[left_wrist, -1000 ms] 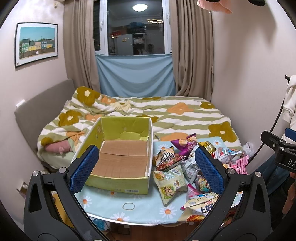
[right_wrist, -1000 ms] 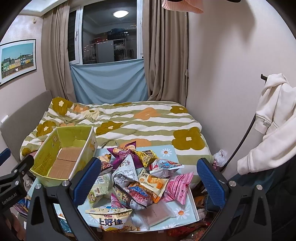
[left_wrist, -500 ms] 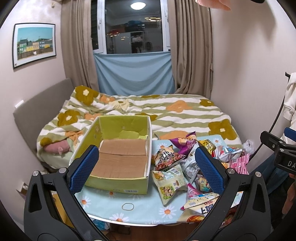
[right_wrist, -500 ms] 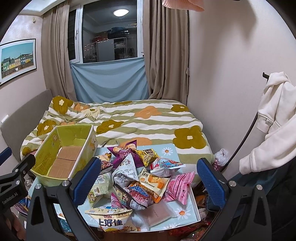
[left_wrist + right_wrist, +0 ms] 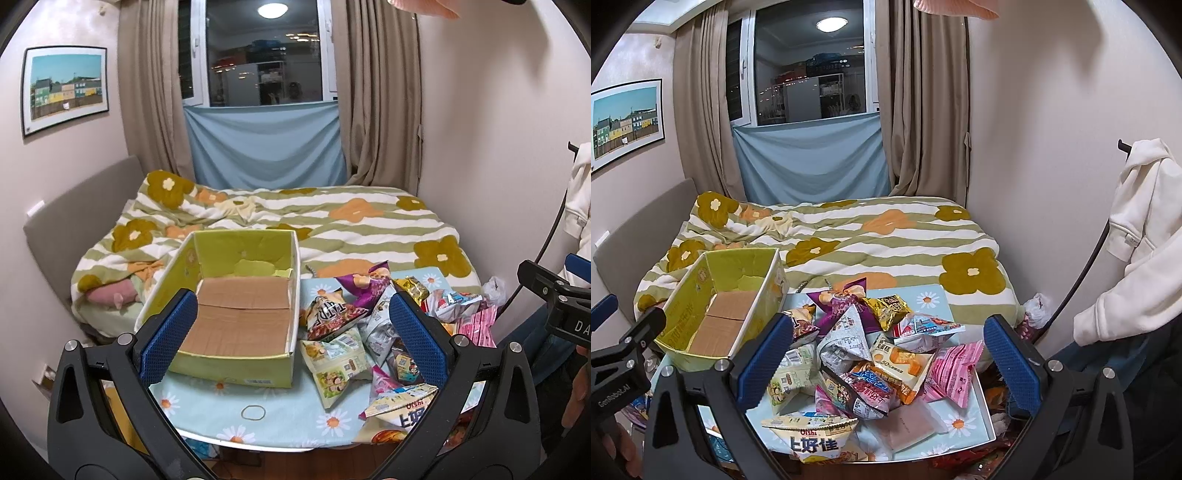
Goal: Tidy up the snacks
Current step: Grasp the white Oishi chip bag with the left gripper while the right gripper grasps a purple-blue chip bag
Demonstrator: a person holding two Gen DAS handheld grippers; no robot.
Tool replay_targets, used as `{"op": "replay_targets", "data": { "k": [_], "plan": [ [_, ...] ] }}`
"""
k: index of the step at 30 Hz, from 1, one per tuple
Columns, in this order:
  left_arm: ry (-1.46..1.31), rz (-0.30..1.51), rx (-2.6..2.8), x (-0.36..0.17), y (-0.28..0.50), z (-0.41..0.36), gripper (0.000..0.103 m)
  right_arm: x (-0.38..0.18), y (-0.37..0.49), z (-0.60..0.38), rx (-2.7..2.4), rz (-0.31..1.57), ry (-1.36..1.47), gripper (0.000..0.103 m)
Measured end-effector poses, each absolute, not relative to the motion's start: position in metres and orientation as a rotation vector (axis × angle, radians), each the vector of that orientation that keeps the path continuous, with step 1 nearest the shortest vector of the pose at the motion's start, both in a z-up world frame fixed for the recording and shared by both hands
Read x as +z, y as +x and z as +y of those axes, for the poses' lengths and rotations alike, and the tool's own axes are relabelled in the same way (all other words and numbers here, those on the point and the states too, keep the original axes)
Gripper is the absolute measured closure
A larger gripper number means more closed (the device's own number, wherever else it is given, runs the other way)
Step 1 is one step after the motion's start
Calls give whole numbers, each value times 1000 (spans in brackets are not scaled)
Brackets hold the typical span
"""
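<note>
Two grippers hover over a counter (image 5: 207,397) with a daisy-print light blue cloth, both with jaws spread wide, nothing between them. Left gripper (image 5: 291,338) faces the yellow-green cardboard box (image 5: 236,306), which sits on the counter's left part, open top, only brown cardboard flaps showing at its bottom. Right gripper (image 5: 886,360) faces the snack pile (image 5: 871,354), heaped on the counter just right of the box, some packets touching the box wall.

In the pile: purple bag (image 5: 842,302) at the back, gold wrapped packet (image 5: 888,308) beside it, grey-white triangular packet (image 5: 846,341) in the middle, orange-and-cream packet (image 5: 905,363), pink packet (image 5: 951,369) at the right edge, white-red-blue packet (image 5: 927,326) behind it. Oishi chip bag (image 5: 812,437) lies at the near edge; light green packet (image 5: 336,365) lies close to the box's near right corner. Pale pink flat pack (image 5: 908,428) lies near the front right.

Rubber band (image 5: 253,412) lies on the cloth in front of the box, apart from the snacks. Bed with a flower-striped quilt (image 5: 332,229) runs behind the counter. White hoodie (image 5: 1141,229) hangs at right.
</note>
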State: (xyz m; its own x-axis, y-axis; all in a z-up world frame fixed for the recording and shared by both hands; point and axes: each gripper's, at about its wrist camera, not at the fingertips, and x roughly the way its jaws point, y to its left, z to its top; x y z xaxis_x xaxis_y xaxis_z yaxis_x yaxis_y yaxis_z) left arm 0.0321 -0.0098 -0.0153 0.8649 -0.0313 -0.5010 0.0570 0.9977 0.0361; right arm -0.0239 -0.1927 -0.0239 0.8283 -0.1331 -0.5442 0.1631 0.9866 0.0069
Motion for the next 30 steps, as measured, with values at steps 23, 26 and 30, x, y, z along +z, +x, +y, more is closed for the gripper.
{"op": "replay_targets", "data": {
  "k": [23,26,30],
  "plan": [
    [78,687,-333,-94,22,-54,0,-76,-15,-238,-79,731,91,0],
    [84,730,-362,-125,20,-77,0,-96,-6,-253,-4,760,112,0],
    [70,776,-381,-161,23,-96,0,-120,4,-262,66,786,114,0]
  ]
}}
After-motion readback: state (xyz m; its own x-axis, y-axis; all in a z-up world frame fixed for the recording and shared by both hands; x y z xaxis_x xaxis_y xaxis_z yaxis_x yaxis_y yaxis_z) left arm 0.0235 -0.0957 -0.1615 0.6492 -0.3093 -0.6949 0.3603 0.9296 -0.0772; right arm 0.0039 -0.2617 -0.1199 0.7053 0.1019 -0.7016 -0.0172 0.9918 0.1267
